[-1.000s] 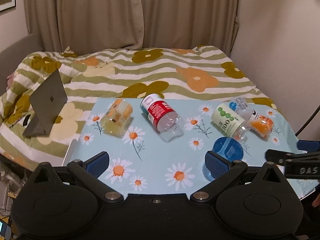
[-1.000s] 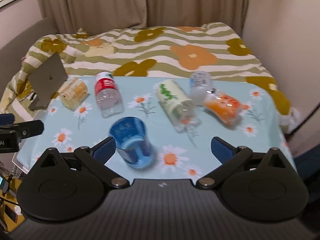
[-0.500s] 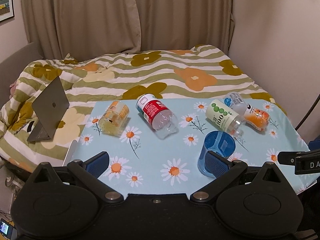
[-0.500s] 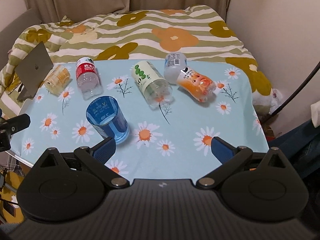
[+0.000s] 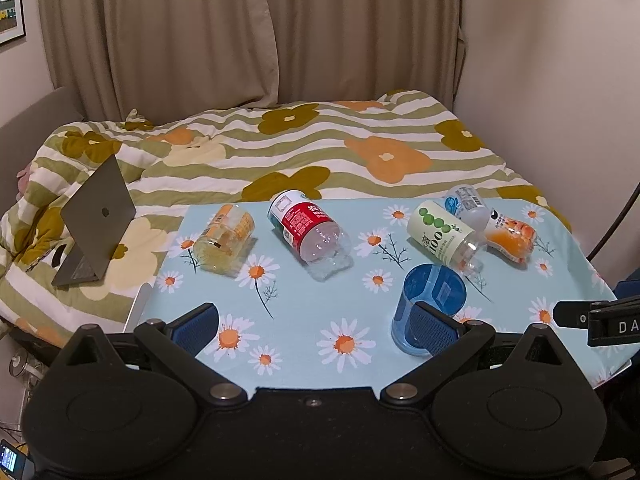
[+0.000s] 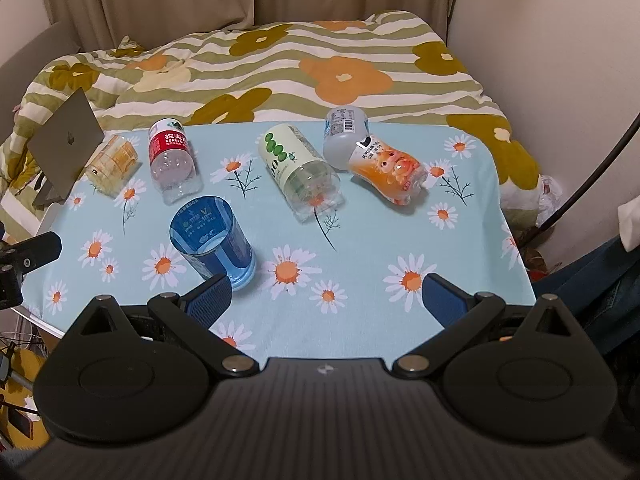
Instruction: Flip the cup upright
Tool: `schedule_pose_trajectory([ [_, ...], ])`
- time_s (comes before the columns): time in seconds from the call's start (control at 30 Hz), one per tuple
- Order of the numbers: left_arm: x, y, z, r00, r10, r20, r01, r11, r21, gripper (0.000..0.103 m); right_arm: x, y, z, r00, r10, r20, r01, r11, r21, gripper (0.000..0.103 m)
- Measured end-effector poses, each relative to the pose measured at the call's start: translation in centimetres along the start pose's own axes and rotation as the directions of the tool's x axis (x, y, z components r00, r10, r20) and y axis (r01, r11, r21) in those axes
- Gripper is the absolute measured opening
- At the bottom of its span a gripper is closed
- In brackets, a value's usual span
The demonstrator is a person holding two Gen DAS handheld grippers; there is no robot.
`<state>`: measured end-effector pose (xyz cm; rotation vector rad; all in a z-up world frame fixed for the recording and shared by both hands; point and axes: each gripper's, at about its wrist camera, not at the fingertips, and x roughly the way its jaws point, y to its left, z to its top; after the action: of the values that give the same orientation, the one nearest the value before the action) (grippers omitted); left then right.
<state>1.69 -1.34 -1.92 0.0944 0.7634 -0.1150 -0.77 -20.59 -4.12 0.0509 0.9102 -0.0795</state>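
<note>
A translucent blue cup (image 6: 212, 238) stands on its base, mouth up, on the daisy tablecloth (image 6: 360, 240), near the front. In the left wrist view the cup (image 5: 430, 296) sits just beyond the right finger. My left gripper (image 5: 314, 322) is open and empty, held back from the table's front edge. My right gripper (image 6: 326, 300) is open and empty, with its left fingertip close to the cup's base.
Cut bottle cups lie on their sides farther back: a yellow one (image 6: 114, 164), a red-labelled one (image 6: 172, 158), a green-dotted one (image 6: 298, 170), a white-grey one (image 6: 344, 134) and an orange one (image 6: 392, 172). An open laptop (image 5: 94, 222) sits on the striped bed at left.
Both grippers have drawn back and up from the table. The blue cup now appears farther away and stands still on its base.
</note>
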Motion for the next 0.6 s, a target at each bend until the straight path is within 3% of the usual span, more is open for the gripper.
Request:
schedule_pose_trajectory([
  [0.6, 0.34, -0.01, 0.14, 1.0, -0.001, 0.0, 0.001, 1.0, 0.002, 0.103, -0.03, -0.05, 0.13, 1.0, 0.002, -0.002, -0.002, 1.0, 0.0, 0.103],
])
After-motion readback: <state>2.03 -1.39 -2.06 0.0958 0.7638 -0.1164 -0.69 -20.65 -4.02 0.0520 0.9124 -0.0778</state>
